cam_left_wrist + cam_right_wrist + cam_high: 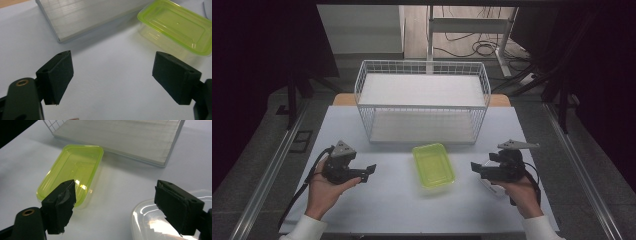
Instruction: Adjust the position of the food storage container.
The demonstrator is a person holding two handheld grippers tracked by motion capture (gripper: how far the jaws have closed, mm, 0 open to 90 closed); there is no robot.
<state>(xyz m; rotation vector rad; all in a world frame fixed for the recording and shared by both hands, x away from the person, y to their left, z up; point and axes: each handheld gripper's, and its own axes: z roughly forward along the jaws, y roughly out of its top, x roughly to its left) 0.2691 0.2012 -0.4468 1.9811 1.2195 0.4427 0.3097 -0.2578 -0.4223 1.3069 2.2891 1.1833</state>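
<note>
Two open claws (371,172) (475,168) flanking green box (433,164)

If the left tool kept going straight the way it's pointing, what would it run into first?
Most likely the green-lidded container. The left tool, jaws open, points across the table at it, though the left gripper view shows it off to one side.

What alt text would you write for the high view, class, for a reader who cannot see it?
A green-lidded box sits on a white table between two hand-held open grippers, left gripper and right gripper, jaws pointing inward. A white wire rack stands behind it.
</note>
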